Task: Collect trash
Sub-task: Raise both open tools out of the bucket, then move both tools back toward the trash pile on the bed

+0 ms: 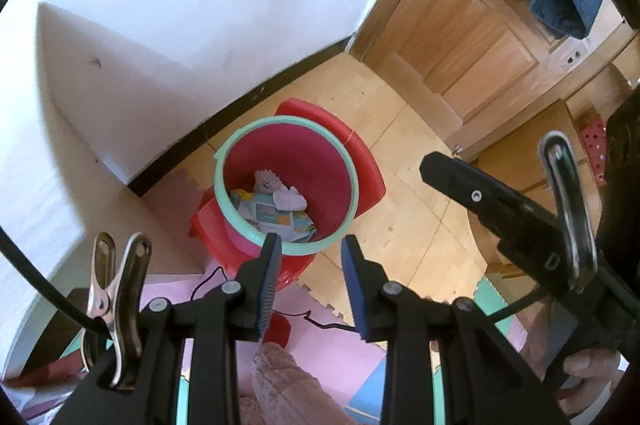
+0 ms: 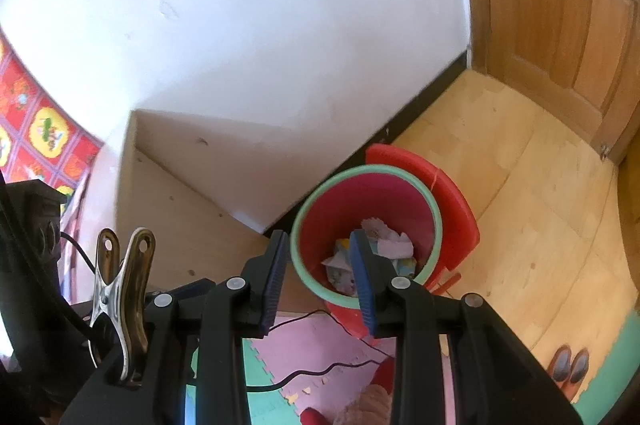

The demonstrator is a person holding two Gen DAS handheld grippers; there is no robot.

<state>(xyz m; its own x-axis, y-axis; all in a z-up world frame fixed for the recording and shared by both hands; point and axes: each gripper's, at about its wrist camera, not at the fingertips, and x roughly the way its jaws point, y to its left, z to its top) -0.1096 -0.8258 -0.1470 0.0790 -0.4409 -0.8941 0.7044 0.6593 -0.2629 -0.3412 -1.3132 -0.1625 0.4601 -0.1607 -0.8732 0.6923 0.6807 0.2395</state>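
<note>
A pink bin with a green rim (image 1: 218,185) stands on a red stool by the wall; it also shows in the right wrist view (image 2: 298,253). Crumpled paper and a printed packet (image 1: 276,207) lie inside it, seen from the right as well (image 2: 390,245). My left gripper (image 1: 310,265) is open and empty, just above the bin's near rim. My right gripper (image 2: 320,273) is open and empty over the bin's left rim; its body shows in the left wrist view (image 1: 500,209).
A red stool (image 1: 360,153) holds the bin. A beige cabinet (image 2: 176,209) stands to the left against the white wall. A wooden door (image 1: 480,37) is at the right. Foam mats (image 2: 332,349) and a black cable (image 2: 320,373) lie below.
</note>
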